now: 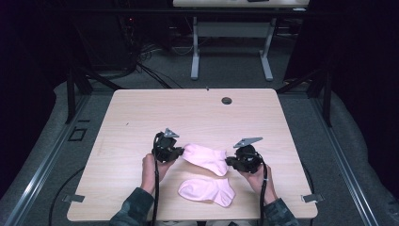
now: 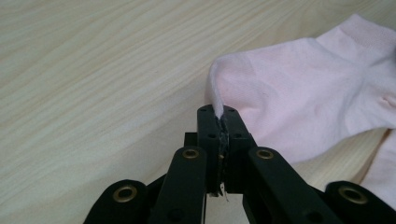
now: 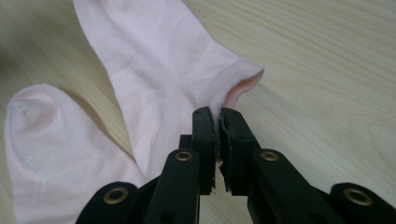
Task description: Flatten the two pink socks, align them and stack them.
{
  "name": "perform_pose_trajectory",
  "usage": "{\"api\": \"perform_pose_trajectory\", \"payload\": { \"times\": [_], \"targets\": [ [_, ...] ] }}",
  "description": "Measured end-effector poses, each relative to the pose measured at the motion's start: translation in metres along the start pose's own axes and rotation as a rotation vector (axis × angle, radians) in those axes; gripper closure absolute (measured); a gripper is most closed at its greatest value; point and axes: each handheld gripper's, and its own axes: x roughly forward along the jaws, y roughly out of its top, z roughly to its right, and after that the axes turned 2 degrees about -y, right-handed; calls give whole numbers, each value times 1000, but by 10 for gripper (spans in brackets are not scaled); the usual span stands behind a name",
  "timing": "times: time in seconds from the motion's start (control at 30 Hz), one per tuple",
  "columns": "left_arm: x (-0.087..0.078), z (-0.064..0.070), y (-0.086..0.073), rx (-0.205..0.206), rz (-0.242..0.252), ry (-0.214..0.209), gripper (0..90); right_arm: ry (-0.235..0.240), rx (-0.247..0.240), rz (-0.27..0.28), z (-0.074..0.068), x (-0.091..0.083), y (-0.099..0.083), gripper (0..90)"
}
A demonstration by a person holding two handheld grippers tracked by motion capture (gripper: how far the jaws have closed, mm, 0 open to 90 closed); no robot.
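A dim room with grey carpet surrounds a pale wooden table (image 1: 141, 113). On its near half lie two soft pink ankle socks; the farther sock (image 1: 205, 158) is pinched at opposite ends by the closed left gripper (image 1: 178, 154) and closed right gripper (image 1: 229, 161), beside the nearer sock (image 1: 207, 192).

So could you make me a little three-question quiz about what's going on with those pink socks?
1. True or false: the left gripper is shut on the farther sock.
2. How many socks lie on the table?
3. The right gripper pinches the farther sock at its: A) toe B) open cuff edge C) nothing

Key: 1 true; 2 two, counting the nearer sock; 3 B.
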Motion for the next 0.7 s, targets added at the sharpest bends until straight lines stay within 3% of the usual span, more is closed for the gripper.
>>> {"api": "perform_pose_trajectory", "payload": {
  "times": [0.13, 0.17, 0.2, 0.23, 0.4, 0.7],
  "targets": [
    [-16, 5, -3, -28, 32, -26, 886, 10, -4, 7, -6, -13, 2, 850],
    [-20, 8, -4, -30, 39, -36, 886, 16, -23, 5, -9, -20, 2, 850],
    [-25, 11, -6, -45, 61, -81, 885, 16, -17, 6, -10, -23, 1, 850],
    [-28, 12, -7, -41, 65, -95, 886, 21, -16, 10, -11, -26, 0, 850],
    [-44, 25, -14, -30, 106, -107, 886, 51, -11, 15, -15, -46, -5, 849],
    [-58, 40, -33, -41, 102, -127, 885, 75, -21, 3, -34, -60, -16, 848]
  ]
}}
